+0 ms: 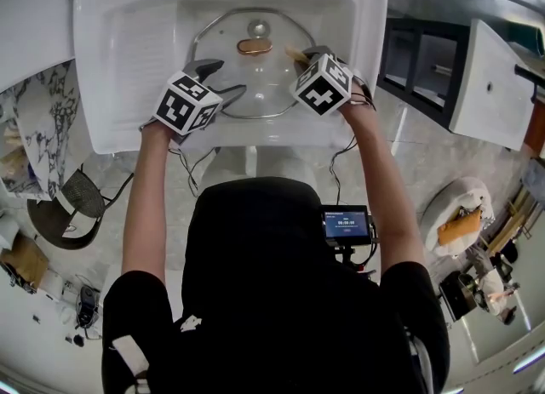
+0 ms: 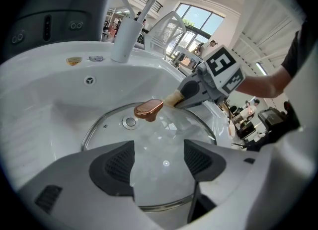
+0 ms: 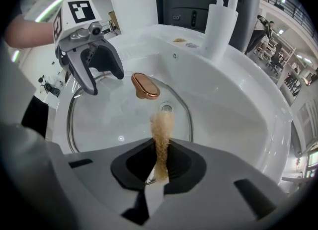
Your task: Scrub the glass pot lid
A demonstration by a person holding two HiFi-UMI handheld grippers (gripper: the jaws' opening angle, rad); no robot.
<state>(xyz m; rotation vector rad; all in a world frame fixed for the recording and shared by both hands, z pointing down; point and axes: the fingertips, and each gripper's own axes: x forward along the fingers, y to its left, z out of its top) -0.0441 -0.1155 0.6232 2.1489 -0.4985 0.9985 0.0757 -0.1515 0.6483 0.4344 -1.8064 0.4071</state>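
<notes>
The glass pot lid point(image 1: 255, 73) lies dome up in the white sink point(image 1: 136, 52), its copper knob point(image 1: 254, 45) near the back. My right gripper point(image 1: 305, 54) is shut on a tan scrubbing pad point(image 3: 161, 134). The pad's tip rests on the glass just right of the knob point(image 3: 145, 86). My left gripper point(image 1: 228, 77) hangs open over the lid's left front part. In the left gripper view its fingers point(image 2: 117, 167) straddle the lid point(image 2: 154, 134) near its rim and hold nothing. That view also shows the right gripper point(image 2: 186, 95).
A white faucet point(image 3: 218, 15) stands at the back of the sink, with two small stickers point(image 2: 82, 60) on the deck. The basin walls point(image 3: 238, 100) rise close around the lid. On the floor are a chair point(image 1: 72, 209) at left and a dark shelf unit point(image 1: 421, 65) at right.
</notes>
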